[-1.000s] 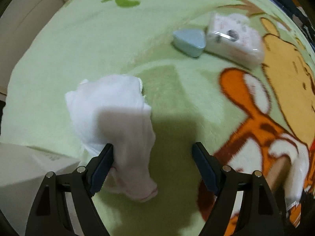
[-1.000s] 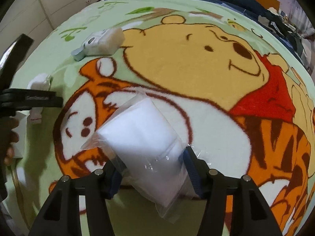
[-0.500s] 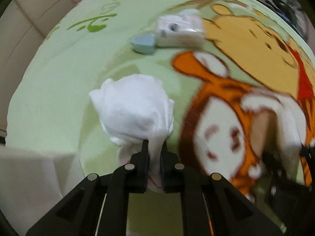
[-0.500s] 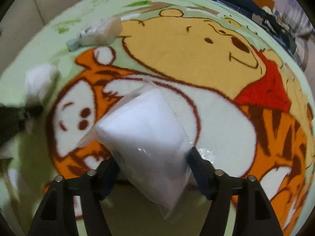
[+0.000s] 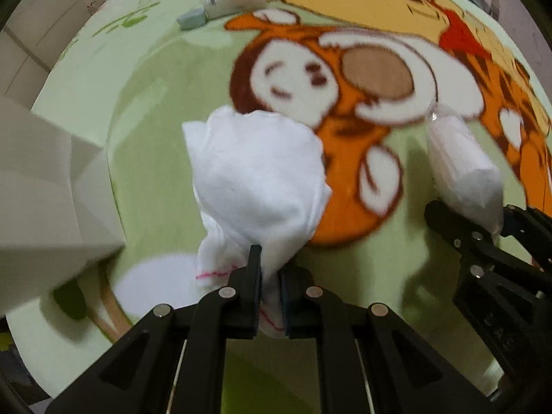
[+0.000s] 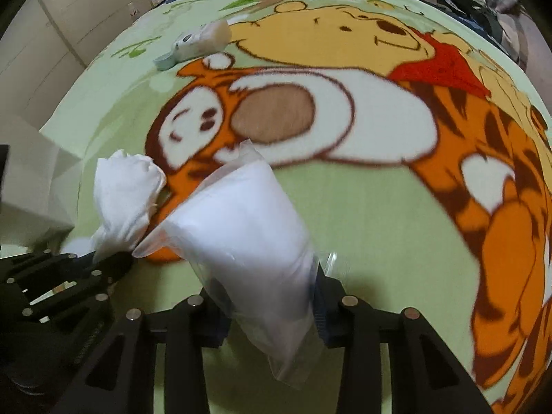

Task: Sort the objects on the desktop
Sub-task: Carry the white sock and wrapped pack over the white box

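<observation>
My left gripper (image 5: 269, 277) is shut on a white sock (image 5: 255, 176) and holds it up above the blanket; the sock also shows in the right wrist view (image 6: 126, 196). My right gripper (image 6: 267, 296) is shut on a clear plastic bag of white cloth (image 6: 252, 238), lifted off the blanket; the bag shows at the right in the left wrist view (image 5: 462, 169). The two grippers are side by side, left one to the left. A white wrapped pack (image 6: 203, 39) and a small blue-grey wedge (image 6: 164, 60) lie together far back on the blanket.
A cartoon-print fleece blanket (image 6: 362, 189) covers the surface. A white box (image 5: 38, 186) stands at the left edge, close to the left gripper; it also shows in the right wrist view (image 6: 27, 186). Cupboard doors (image 6: 69, 10) stand behind.
My left gripper closed on the white sock and lifted it. Both grippers pulled back and toward the left with their loads; the right one kept its hold on the bag.
</observation>
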`<state>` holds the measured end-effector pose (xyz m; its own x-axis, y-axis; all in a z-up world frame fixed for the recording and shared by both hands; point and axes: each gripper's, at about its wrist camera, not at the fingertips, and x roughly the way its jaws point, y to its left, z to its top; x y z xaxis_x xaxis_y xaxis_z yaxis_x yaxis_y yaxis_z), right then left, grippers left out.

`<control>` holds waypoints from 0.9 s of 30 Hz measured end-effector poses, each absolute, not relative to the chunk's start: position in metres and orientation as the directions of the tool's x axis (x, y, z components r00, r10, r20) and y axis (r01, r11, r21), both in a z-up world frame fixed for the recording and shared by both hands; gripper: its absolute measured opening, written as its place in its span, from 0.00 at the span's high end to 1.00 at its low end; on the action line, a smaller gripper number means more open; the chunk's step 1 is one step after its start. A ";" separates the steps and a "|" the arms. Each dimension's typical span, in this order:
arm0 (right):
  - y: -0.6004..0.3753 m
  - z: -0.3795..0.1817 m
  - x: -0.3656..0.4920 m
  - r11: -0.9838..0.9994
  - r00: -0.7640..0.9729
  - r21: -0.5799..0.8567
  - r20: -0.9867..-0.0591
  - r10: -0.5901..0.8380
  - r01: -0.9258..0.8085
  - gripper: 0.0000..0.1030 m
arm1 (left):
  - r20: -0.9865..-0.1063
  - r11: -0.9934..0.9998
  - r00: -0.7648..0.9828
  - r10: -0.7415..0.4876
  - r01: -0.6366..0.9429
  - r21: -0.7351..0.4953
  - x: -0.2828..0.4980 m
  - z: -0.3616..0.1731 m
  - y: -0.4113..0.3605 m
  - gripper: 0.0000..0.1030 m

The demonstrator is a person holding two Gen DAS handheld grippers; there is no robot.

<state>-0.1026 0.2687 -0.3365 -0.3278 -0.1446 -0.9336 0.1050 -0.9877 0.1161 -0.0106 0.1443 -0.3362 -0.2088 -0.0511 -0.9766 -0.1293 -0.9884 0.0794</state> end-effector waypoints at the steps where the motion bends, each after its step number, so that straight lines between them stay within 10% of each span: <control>1: 0.270 -0.332 -0.099 -0.987 -0.333 0.125 -0.931 -0.151 0.100 0.63 | -0.976 -0.987 -0.211 -0.054 -0.134 0.084 -0.006 -0.335 0.145 0.91; 27: 0.142 -0.112 -0.048 -0.948 -0.544 0.230 -0.778 -0.314 0.218 0.63 | -0.869 -0.998 -0.493 -0.046 0.063 0.017 -0.016 -0.084 -0.018 0.91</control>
<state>-0.0479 0.1417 -0.1121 -0.5440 -0.3138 -0.7782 0.2182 -0.9484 0.2300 -0.0155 -0.0179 -0.0838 -0.4931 -0.0456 -0.8688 0.0626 -0.9979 0.0168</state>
